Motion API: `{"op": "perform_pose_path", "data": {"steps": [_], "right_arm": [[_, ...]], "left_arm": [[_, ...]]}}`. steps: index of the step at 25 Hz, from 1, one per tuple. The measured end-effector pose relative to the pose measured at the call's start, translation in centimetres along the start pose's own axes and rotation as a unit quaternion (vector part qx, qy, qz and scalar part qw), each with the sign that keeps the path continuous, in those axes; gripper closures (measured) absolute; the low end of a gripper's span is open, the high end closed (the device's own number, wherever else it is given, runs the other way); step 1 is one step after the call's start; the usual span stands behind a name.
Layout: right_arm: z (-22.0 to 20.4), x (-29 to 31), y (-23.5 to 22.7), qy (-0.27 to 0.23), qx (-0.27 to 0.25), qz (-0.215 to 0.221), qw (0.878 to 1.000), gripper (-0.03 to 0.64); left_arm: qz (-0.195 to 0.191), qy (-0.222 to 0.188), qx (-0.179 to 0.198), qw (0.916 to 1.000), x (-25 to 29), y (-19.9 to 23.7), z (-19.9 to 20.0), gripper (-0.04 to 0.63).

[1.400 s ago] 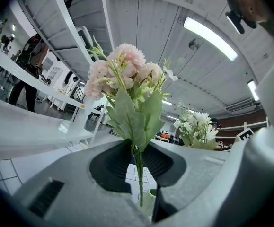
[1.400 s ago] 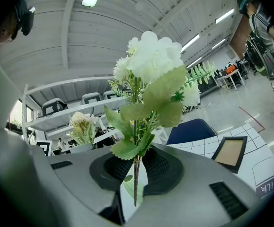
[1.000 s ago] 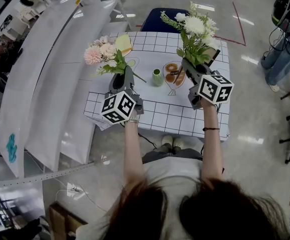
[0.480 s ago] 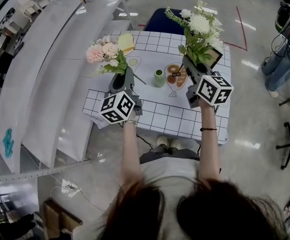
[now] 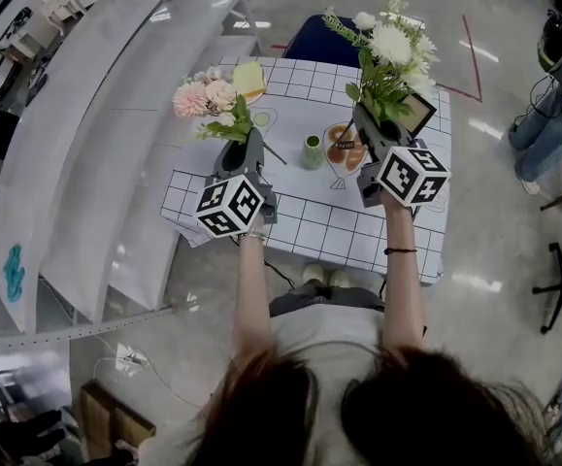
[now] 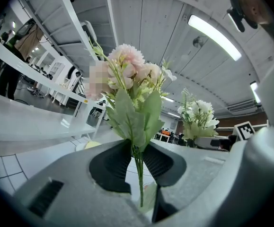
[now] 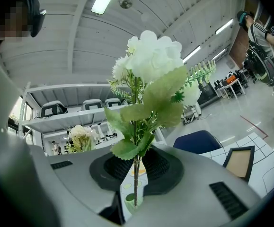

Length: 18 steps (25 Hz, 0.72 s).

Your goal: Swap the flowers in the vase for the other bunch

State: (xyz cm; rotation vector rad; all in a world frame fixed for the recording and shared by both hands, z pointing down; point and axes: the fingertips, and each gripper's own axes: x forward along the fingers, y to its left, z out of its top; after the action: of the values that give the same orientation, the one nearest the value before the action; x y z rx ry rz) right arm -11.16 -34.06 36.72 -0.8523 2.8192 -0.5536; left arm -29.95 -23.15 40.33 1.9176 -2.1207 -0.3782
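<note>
The left gripper [image 6: 137, 163] has its jaws narrowly clamped on the pink bunch [image 6: 129, 79] at its stems, blooms rising above them, while the right gripper [image 7: 136, 168] likewise pinches the white bunch [image 7: 152, 60].

Vase mouth: the green vase [image 5: 312, 150] is left open from above.
Flanks: crowded by the pink bunch [image 5: 208, 100] and the white bunch [image 5: 389, 51], held up either side.
Bench [image 5: 300, 223] front: left bare.
Far right corner: blocked by a picture frame [image 5: 418, 113].
</note>
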Motion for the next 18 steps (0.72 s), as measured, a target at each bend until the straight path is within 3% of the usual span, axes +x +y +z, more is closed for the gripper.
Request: {"op": "perform_pose_path", "data": {"steps": [18], "right_arm": [[-0.7,2.2,2.0,-0.018,-0.014,0.02,1.0,0.563]], "left_arm": [[-0.01,0.021,-0.005,0.9997,0.4,0.6,-1.0,0.52]]}}
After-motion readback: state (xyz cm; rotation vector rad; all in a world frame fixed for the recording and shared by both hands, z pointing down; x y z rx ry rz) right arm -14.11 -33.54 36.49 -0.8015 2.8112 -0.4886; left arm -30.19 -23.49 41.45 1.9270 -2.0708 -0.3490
